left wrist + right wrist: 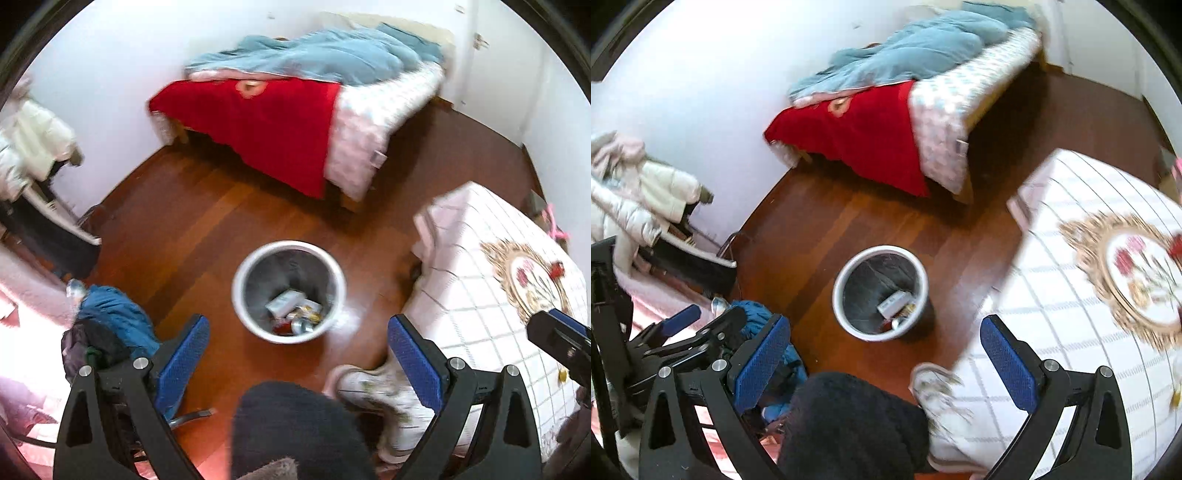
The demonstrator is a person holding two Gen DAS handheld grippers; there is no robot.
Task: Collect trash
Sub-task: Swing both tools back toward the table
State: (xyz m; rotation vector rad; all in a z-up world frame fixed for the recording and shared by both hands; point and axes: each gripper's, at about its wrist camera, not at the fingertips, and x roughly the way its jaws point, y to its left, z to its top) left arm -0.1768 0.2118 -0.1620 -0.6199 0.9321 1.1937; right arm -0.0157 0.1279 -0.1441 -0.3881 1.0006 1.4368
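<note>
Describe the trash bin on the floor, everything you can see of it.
The trash bin is a round, open-topped bucket with a thick pale grey rim and a darker grey inside that looks like plastic. It stands upright on the reddish wooden floor, between the bed and the cloth-covered table, touching neither. At the bottom lies some trash: a white carton, a metal can and colourful wrappers. Both grippers are open and apart from it.

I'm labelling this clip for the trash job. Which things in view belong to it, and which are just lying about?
Part of the job:
trash bin on the floor
trash inside the bin: carton, can, wrappers
left gripper, open, empty
right gripper, open, empty

Just lying about:
bed with red cover
checked tablecloth
blue garment
white jackets
</note>
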